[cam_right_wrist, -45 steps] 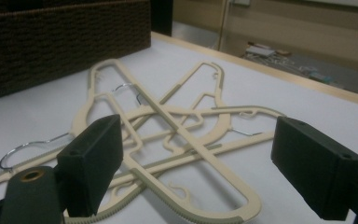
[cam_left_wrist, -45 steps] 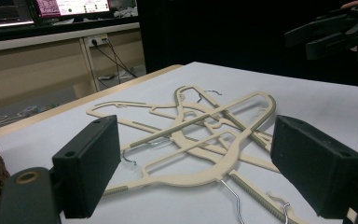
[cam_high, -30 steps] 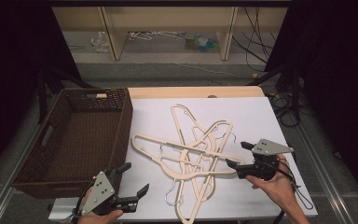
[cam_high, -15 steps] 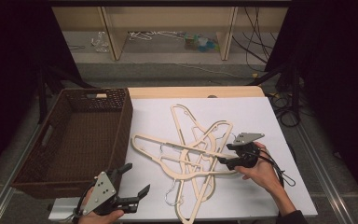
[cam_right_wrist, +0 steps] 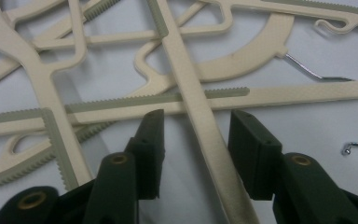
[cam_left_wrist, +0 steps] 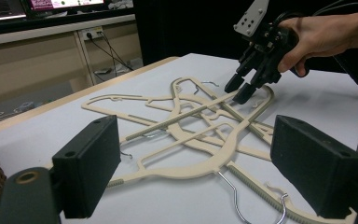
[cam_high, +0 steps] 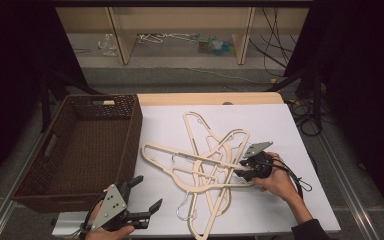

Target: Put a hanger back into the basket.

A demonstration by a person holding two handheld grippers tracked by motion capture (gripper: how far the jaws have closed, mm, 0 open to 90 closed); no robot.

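A: right gripper [cam_high: 241, 171] is down at the right edge of the hanger pile [cam_high: 205, 170], jaws apart with one cream hanger bar [cam_right_wrist: 200, 116] running between them. Neither pad looks like it's touching it.

B: and the left gripper [cam_high: 142, 194]?

A: spread wide, hovering over the near left corner of the white table [cam_high: 280, 125], clear of the hangers. Pile's mid-table, just right of the brown wicker basket [cam_high: 80, 145].

A brown wicker basket [cam_high: 130, 131] sits empty at the white table's [cam_high: 280, 125] left edge.
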